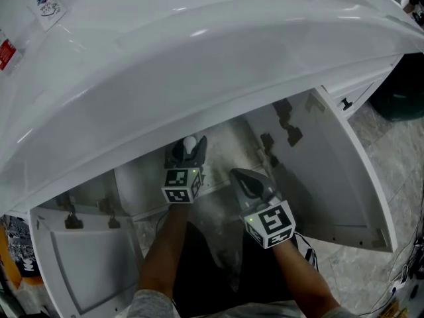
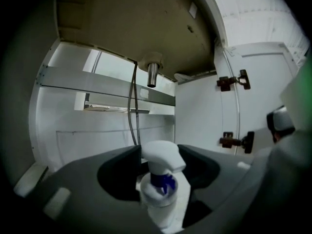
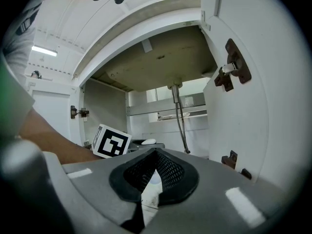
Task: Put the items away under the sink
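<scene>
2 tongs were held inside the open cabinet (image 2: 97,130) under the sink. The left tongs (image 1: 188,150) were seen parted, with a white spray bottle (image 2: 161,179) standing upright between the jaws, below and in front of the drain pipe (image 2: 152,75). Dark gaps showed on both sides of it, so it was judged loose rather than gripped. The right tongs (image 3: 155,152) were closed tip to tip on nothing, lower than the drain pipe and short of it.

The bottle was judged to be stiff, smooth plastic, its weight depending on a fill that could not be read. The narrow neck under the trigger head was judged the safest hold, the rounded body being likelier to slip.

Its base was hidden by the jaws, so whether it rested on the cabinet floor could not be told. No other items could be made out.
</scene>
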Available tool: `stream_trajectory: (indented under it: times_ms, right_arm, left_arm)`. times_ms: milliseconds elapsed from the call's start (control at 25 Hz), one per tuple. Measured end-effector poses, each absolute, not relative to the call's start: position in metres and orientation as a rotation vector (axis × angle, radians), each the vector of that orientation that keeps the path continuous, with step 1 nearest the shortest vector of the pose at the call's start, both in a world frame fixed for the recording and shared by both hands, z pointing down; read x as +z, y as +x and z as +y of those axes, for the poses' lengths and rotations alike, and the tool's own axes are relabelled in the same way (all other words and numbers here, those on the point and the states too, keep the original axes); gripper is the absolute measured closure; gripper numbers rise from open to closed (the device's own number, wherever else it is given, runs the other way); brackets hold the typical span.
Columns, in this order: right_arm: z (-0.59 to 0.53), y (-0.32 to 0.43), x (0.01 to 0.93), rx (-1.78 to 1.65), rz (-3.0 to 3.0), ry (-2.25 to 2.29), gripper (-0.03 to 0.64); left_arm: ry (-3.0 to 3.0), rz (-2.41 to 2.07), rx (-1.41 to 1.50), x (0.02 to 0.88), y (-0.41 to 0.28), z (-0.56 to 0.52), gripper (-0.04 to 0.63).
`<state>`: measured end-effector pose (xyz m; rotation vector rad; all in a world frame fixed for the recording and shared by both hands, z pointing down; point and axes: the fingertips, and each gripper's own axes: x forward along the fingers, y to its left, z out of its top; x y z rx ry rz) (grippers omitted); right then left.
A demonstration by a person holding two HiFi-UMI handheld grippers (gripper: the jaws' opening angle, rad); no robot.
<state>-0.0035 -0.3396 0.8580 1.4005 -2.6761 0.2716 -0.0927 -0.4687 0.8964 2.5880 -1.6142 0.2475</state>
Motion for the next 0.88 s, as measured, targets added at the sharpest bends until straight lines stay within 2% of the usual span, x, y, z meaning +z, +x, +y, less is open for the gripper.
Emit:
stream_trajectory:
  times_ms: [280,560,880]
  right_arm:
    - [-0.340,-0.009,0.858,0.266,-2.688,1.390,0.623]
    - [-0.336,-0.023,0.849,0.317,-2.634,1.334,0.623]
    - [-0.289,-0.019,0.753,0.418,-2.532,1.264,0.623]
  left_arm:
    - [2.648,-1.566,0.277,0.894,-0.095,-0.445,0.211]
    - [2.533,-1.664,0.280,0.883,-0.126,-0.406,0.204]
    - [2.451,-1.607,0.325,0.791,-0.114,-0.321,0.290]
